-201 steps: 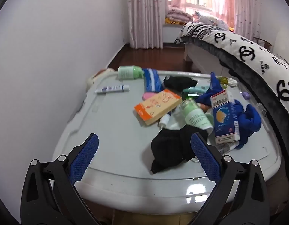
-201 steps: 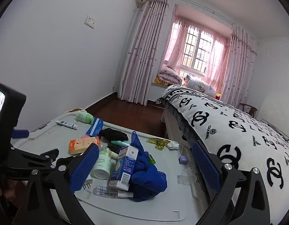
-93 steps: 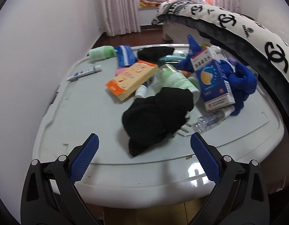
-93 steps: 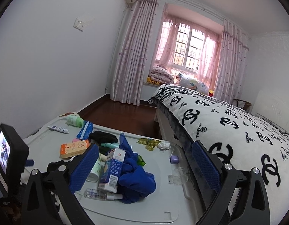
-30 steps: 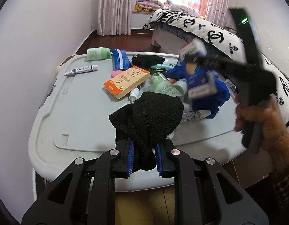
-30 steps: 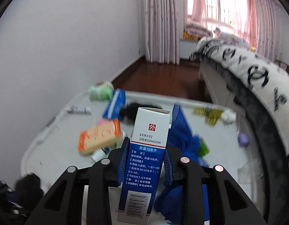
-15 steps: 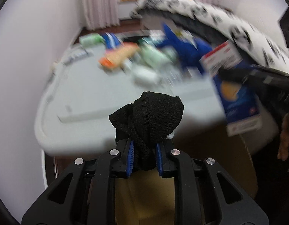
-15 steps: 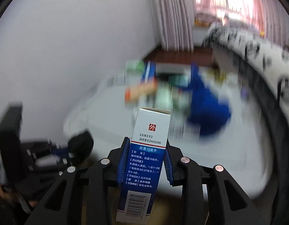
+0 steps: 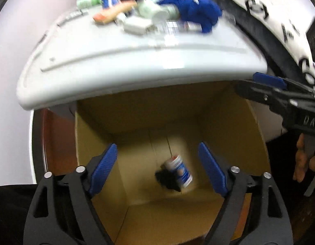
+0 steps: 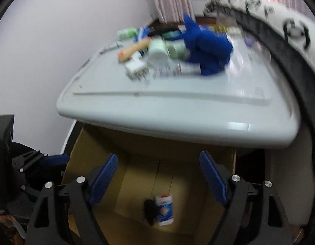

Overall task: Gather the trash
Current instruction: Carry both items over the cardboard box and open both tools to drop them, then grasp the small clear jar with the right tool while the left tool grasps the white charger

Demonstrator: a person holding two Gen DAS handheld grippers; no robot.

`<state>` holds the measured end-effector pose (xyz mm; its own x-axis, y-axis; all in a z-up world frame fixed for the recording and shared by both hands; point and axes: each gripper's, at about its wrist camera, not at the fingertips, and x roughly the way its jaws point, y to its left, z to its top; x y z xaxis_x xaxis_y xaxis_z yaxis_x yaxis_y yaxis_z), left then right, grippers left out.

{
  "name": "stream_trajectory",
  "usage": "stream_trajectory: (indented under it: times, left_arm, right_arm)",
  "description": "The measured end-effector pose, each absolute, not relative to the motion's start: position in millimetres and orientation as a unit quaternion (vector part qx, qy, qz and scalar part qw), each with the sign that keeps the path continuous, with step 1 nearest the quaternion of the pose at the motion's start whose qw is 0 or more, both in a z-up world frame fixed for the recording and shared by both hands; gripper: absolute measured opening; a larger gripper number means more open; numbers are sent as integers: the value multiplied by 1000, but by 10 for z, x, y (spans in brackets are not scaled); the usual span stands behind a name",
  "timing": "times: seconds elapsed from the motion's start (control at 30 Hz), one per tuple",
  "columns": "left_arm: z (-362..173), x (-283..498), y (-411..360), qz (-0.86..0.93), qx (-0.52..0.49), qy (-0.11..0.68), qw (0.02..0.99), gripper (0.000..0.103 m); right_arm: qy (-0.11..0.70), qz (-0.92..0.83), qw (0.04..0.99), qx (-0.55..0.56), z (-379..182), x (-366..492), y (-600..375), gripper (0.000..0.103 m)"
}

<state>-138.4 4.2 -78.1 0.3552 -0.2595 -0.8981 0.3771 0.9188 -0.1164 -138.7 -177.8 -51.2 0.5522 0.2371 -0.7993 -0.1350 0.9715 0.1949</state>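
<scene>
Cardboard box (image 9: 137,122) sitting open-topped under front edge of desk (image 9: 124,61), interior roomy. Blue medicine carton (image 9: 179,170) and black cloth (image 9: 167,180) lying touching on box floor. Left claw (image 9: 157,168) pointing steeply down over box, jaws opening, nothing between pads. Right claw (image 10: 158,178) angling down over box likewise, jaws opening, nothing gripped. Blue cloth (image 10: 206,49), bottles, orange packet (image 10: 135,50) cluttering desk's far half; bed (image 9: 259,16) crowding box's right side.

Below my tools the box (image 10: 100,143) sits under the bench (image 10: 178,110) edge, carton (image 10: 164,210) beside sock (image 10: 149,210) inside it, bed (image 10: 280,40) right.
</scene>
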Motion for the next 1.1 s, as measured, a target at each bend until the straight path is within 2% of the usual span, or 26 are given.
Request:
stream_trajectory:
  times: [0.07, 0.13, 0.2, 0.27, 0.3, 0.37, 0.5, 0.6, 0.7, 0.8, 0.83, 0.87, 0.9, 0.93, 1.1]
  left_arm:
    - [-719, -1333, 81, -184, 42, 516, 835, 84]
    - [-697, -1299, 89, -170, 45, 501, 847, 84]
    - [-646, -1250, 52, -161, 58, 486, 857, 84]
    - [-610, -1261, -6, -158, 74, 467, 867, 85]
    - [-591, -1271, -35, -159, 83, 458, 871, 86]
    - [-542, -1316, -77, -161, 100, 439, 879, 89]
    - [-523, -1341, -166, -161, 132, 407, 889, 91]
    - [-584, -1297, -217, -166, 146, 417, 882, 91]
    - [-614, -1269, -226, -170, 146, 425, 877, 91]
    - [-595, -1241, -207, -169, 137, 423, 880, 91]
    - [-586, -1243, -195, -168, 133, 424, 880, 91]
    - [-573, -1230, -184, -168, 128, 426, 880, 91]
    - [-552, -1179, -175, -166, 123, 431, 878, 91]
    - [-517, -1102, -165, -160, 114, 437, 878, 91]
    - [-259, -624, -104, -136, 44, 428, 892, 91]
  right_arm:
    - [426, 137, 894, 20, -304, -1332, -1723, 74]
    - [380, 176, 907, -35, -46, -1277, -1618, 74]
    - [354, 218, 905, -86, 96, -1137, -1523, 75]
    - [347, 233, 901, -116, 103, -922, -1486, 83]
    - [355, 248, 893, -120, 56, -765, -1475, 85]
    - [384, 251, 881, -118, -109, -417, -1494, 98]
    - [426, 227, 870, -103, -437, 138, -1590, 98]
    - [438, 237, 863, -85, -581, 329, -1603, 98]
    - [433, 239, 862, -116, -657, 416, -1530, 97]
    - [428, 241, 853, -174, -757, 466, -1435, 78]
    - [437, 245, 844, -190, -824, 476, -1417, 61]
    - [448, 250, 835, -201, -892, 484, -1405, 51]
    - [445, 255, 835, -201, -908, 479, -1421, 50]
    - [440, 260, 838, -192, -895, 464, -1456, 45]
    - [452, 241, 839, -183, -876, 393, -1572, 33]
